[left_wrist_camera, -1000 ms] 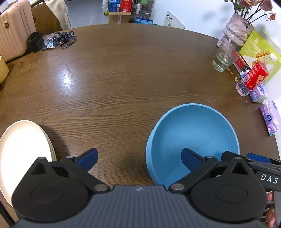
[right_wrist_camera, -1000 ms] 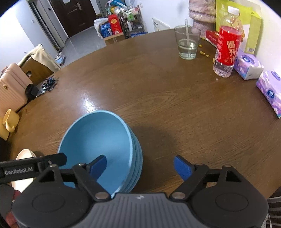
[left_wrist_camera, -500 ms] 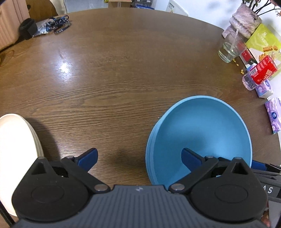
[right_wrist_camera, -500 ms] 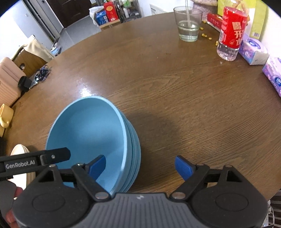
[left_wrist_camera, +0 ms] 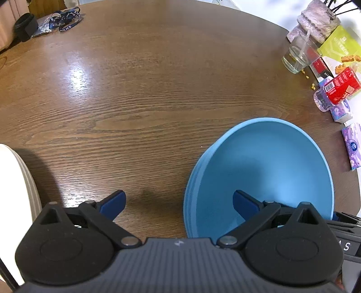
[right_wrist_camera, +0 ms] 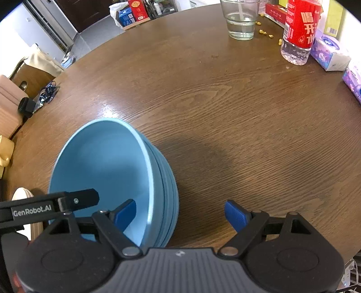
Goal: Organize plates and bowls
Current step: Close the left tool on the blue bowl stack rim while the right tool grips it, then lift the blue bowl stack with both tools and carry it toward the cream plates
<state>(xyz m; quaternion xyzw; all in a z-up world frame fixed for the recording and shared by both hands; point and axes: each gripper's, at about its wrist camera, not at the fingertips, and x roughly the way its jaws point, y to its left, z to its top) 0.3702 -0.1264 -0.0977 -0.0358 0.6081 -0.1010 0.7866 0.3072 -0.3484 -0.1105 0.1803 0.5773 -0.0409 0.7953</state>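
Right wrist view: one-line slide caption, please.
Open right gripper straddles the rim of stacked light-blue bowls on the round wooden table.

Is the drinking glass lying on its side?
No, the drinking glass stands upright on the table, holding some water.

Both look steeply down; share bowls [left_wrist_camera: 270,166].

Light blue bowls [left_wrist_camera: 266,166], plain and unpatterned, nested in a stack. Brown table [left_wrist_camera: 158,90] with darker wood-grain streaks. Cream-white plates [left_wrist_camera: 11,191]. Black grippers with dark blue fingertips [right_wrist_camera: 234,215]. Bottle [right_wrist_camera: 299,29] with a red label and white characters. Purple-and-white floral tissue packs [left_wrist_camera: 352,144]. Yellow-green box [left_wrist_camera: 338,48].
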